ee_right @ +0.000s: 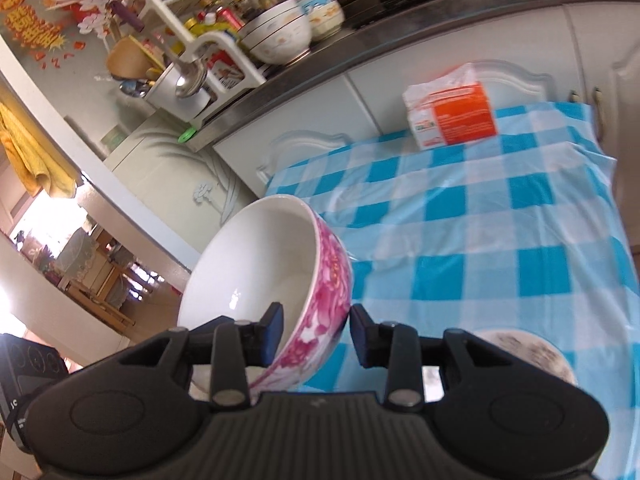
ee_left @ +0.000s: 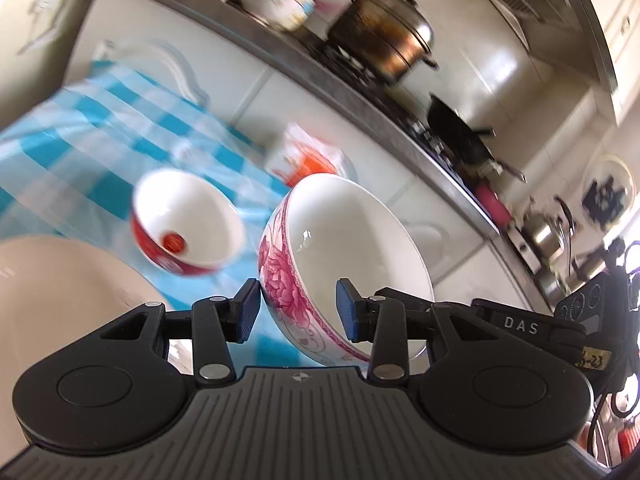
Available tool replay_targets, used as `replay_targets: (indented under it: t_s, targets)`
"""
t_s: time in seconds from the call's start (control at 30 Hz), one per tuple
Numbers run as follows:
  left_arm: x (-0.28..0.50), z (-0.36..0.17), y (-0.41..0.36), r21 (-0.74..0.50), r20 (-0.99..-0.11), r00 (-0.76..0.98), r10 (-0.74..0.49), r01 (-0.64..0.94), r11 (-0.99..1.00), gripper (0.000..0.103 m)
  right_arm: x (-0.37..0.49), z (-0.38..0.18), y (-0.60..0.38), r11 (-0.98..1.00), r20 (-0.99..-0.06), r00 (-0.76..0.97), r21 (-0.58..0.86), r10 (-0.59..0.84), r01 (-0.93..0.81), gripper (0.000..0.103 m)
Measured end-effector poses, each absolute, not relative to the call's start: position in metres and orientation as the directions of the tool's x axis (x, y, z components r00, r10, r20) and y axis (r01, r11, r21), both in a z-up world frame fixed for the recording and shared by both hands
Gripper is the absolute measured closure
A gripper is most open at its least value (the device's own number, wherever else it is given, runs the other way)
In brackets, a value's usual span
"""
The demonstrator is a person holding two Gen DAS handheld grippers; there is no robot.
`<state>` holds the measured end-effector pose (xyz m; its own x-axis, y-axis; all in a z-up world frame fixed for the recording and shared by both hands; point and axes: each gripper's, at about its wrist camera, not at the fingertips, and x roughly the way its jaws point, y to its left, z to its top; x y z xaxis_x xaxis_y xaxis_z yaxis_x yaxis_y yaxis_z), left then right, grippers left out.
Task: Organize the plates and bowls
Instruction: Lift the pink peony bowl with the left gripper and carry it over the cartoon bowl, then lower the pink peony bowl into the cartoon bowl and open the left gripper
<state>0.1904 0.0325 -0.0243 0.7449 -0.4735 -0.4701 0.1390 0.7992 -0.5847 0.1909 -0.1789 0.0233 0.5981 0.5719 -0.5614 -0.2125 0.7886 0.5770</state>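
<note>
**Two pink-flowered bowls, one wall pinched in each of my grippers**

The blue-and-white checked tablecloth (ee_right: 480, 240) spreads ahead of and below both pairs of my fingers, with the white cabinet fronts (ee_right: 400, 80) and the dark counter edge beyond it.

A large cream plate (ee_left: 60, 280) lies low to the left of my left fingers, cut off by the frame edge. Between the pads of my left gripper (ee_left: 298, 308) sits the wall of a white bowl with pink flowers (ee_left: 348, 248): one blue pad on the flowered outside, the other inside against the white glaze. The bowl is tilted, its mouth facing up and right, and it is held clear of the cloth.

My right gripper (ee_right: 316, 336) pinches the wall of a second pink-flowered bowl (ee_right: 276, 264) the same way, left pad inside, right pad on the flowers; its mouth tips to the left. Whether the right pad presses fully or only touches, I cannot tell.

Ahead and left of my left fingers, a smaller red bowl (ee_left: 188, 220) with a white inside sits on the cloth, blurred. Just below and right of my right fingers, a pale speckled dish (ee_right: 528, 356) shows part of its rim. Far ahead of them, an orange-and-white packet (ee_right: 452, 108) stands at the table's back edge.
</note>
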Motion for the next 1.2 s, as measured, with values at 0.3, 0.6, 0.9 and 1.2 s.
replay_targets:
  t_s: [0.3,0.6,0.9,1.2]
  targets:
    - [0.191,-0.048,-0.020,-0.529,-0.552,0.664,-0.504,0.188,0.827,0.059,0.149,-0.004,-0.240,0.772,-0.557,0.641,0.629,0.528,-0.090,0.065]
    - [0.196,-0.061,-0.044,-0.486,-0.600,0.641,-0.479,0.184,0.854,0.061,0.129,-0.021,-0.265,0.738,-0.517,0.685,0.673,0.513,-0.044,0.063]
    - [0.189,-0.059,-0.052,-0.457,-0.604,0.657,-0.451,0.179,0.871,0.060,0.114,-0.029,-0.275,0.756,-0.507,0.724,0.654,0.469,-0.032,0.059]
    - [0.176,-0.055,-0.035,-0.463,-0.589,0.685,-0.429,0.149,0.874,0.038,0.097,-0.013,-0.260,0.878,-0.495,0.803,0.474,0.331,-0.070,0.041]
